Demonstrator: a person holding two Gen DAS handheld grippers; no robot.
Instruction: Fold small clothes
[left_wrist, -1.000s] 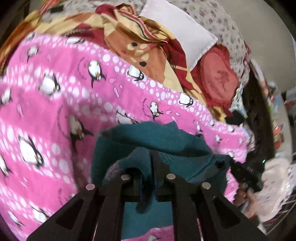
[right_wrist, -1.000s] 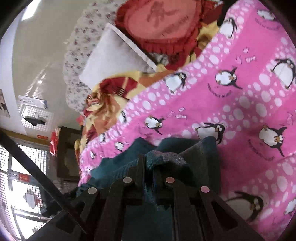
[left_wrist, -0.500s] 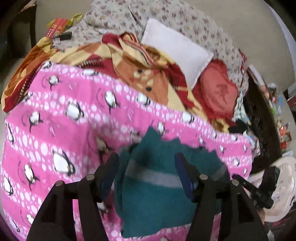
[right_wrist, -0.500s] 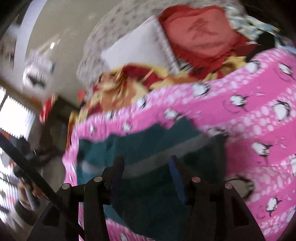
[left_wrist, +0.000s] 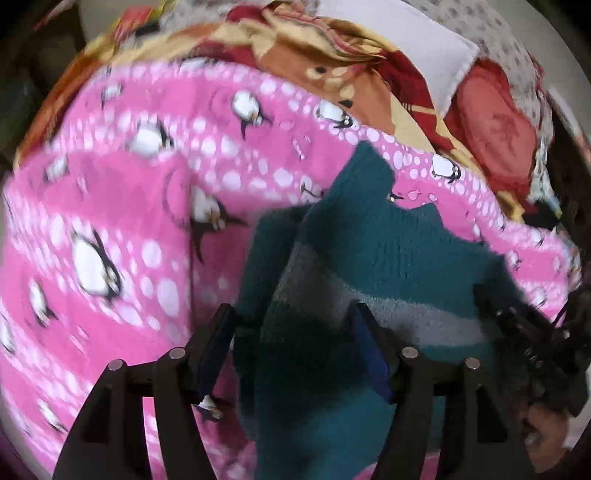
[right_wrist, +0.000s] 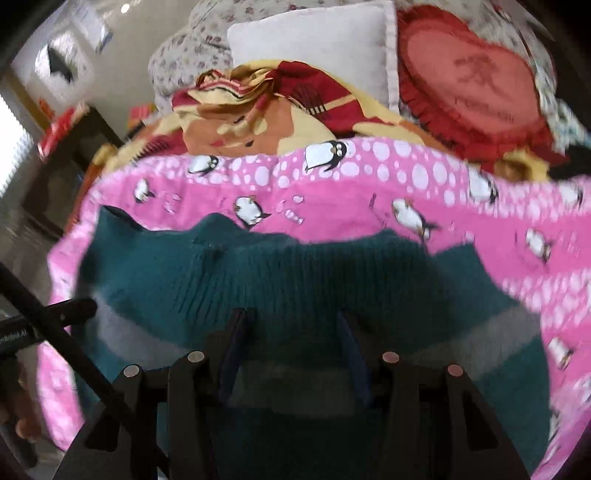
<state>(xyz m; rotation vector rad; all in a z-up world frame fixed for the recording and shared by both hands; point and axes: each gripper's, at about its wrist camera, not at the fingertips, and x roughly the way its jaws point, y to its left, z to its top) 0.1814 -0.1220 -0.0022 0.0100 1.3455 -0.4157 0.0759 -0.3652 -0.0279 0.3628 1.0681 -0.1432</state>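
A small teal knit sweater (left_wrist: 388, 258) with a grey stripe lies on the pink penguin blanket (left_wrist: 147, 221). It also shows in the right wrist view (right_wrist: 288, 273), spread wide across the blanket (right_wrist: 369, 192). My left gripper (left_wrist: 291, 317) is open and empty, its fingers straddling the sweater's left part from just above. My right gripper (right_wrist: 290, 321) is open and empty over the sweater's middle. The right gripper's dark body shows at the right edge of the left wrist view (left_wrist: 535, 347).
Behind the pink blanket lie a crumpled yellow and red cloth (right_wrist: 258, 107), a white pillow (right_wrist: 314, 44) and a red heart cushion (right_wrist: 469, 81). A dark cabinet (right_wrist: 62, 173) stands left of the bed.
Both grippers were shut on the sweater a second ago. They opened and let it drop flat on the blanket, pulled back, and now sit lower and closer over it.
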